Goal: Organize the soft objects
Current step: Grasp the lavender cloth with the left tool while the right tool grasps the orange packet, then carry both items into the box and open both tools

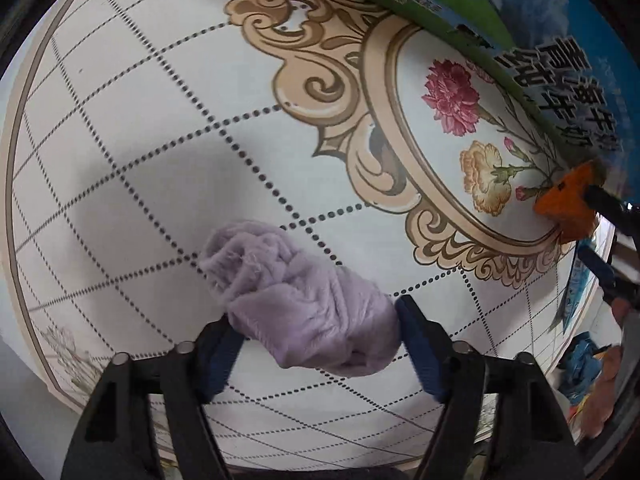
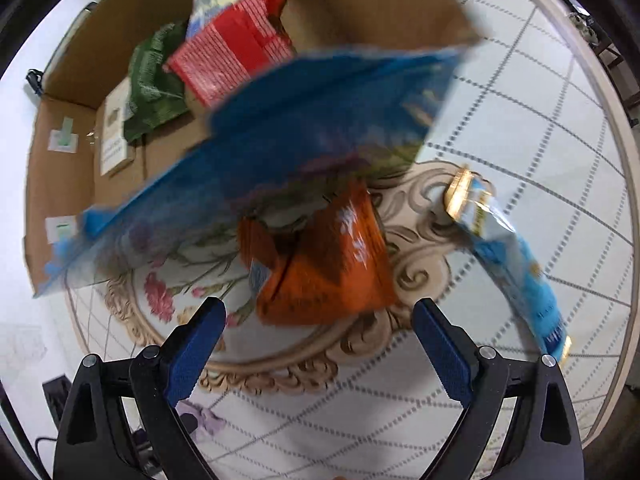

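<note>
Left tool (image 1: pixel 316 344): fingers spread, straddling the near end of a lilac fuzzy bundle (image 1: pixel 296 300) (rolled sock or small cloth, cannot tell which). The right pad (image 1: pixel 416 344) touches the bundle's near right flank; the left pad (image 1: pixel 218 354) sits just beside its lower left edge, contact uncertain. No squeeze visible in the fabric, so I judge it not yet pinched.

Key relation: the bundle lies directly ahead of the left tool, on the printed surface (image 1: pixel 120 140), its long axis running from near right to far left, oblique to the line between the pads. Closing now would catch only the fat near end, across the short dimension. That looks adequate for something this soft, though the far end may droop or unroll on lifting.

Right tool (image 2: pixel 316 344): fingers spread wide, holding nothing. An orange packet (image 2: pixel 320 264) lies just ahead between the fingertips' lines, under a blurred blue bag (image 2: pixel 280 140). A light blue packet (image 2: pixel 508 256) lies to the right, and a cardboard box (image 2: pixel 72 152) with packets inside stands beyond.

The left tool is plainly the nearer one to the lilac bundle; from the right wrist only a lilac scrap shows at lower left.
</note>
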`<state>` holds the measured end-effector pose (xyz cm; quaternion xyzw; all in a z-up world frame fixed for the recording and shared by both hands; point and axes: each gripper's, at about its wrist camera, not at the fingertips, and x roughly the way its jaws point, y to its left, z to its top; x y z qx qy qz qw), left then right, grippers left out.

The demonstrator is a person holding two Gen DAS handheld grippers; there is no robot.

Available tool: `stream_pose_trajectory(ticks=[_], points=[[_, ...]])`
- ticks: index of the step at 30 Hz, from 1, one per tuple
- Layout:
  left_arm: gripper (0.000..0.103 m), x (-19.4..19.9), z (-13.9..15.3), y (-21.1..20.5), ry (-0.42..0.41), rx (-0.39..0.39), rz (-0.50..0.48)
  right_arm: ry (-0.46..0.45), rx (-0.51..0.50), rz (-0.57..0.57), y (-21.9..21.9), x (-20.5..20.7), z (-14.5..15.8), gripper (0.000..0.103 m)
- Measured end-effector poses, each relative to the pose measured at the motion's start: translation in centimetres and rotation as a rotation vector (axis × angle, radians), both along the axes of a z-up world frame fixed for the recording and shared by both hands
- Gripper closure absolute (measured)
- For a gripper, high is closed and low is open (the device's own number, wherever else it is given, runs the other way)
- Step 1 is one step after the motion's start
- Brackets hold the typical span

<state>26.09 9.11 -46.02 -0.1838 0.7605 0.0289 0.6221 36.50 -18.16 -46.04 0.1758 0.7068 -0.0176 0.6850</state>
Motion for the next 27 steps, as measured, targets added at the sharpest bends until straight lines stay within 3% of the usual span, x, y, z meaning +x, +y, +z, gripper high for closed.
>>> stream_pose_trajectory(ticks=[1,2,3,8,16,22,27], points=[[0.042,0.0,0.3,-0.3,-0.019,0.010,-0.011,0.025,0.002,-0.005,0.1,0.1,-0.7,0.008],[0.047,-0.1,0.5,-0.5,-0.033,0.020,-0.024,0.029,0.007,-0.018,0.0,0.1,-1.0,0.023],[0.049,-0.2,0.7,-0.8,-0.044,0.033,-0.037,0.035,0.017,-0.024,-0.1,-0.1,-1.2,0.029],[0.053,-0.9,2.3,-1.8,-0.099,0.089,-0.060,0.024,-0.017,0.012,0.5,-0.7,-0.2,0.047],[0.053,-0.9,8.9,-4.4,-0.245,0.126,-0.148,-0.009,0.046,0.071,0.6,-3.9,3.0,0.053],[0.053,0.5,16.4,-5.2,-0.396,0.115,-0.195,-0.104,0.115,0.131,1.0,-6.3,9.2,0.053],[0.053,3.1,22.4,-5.3,-0.499,0.093,-0.217,-0.202,0.140,0.174,1.5,-5.4,15.3,0.053]])
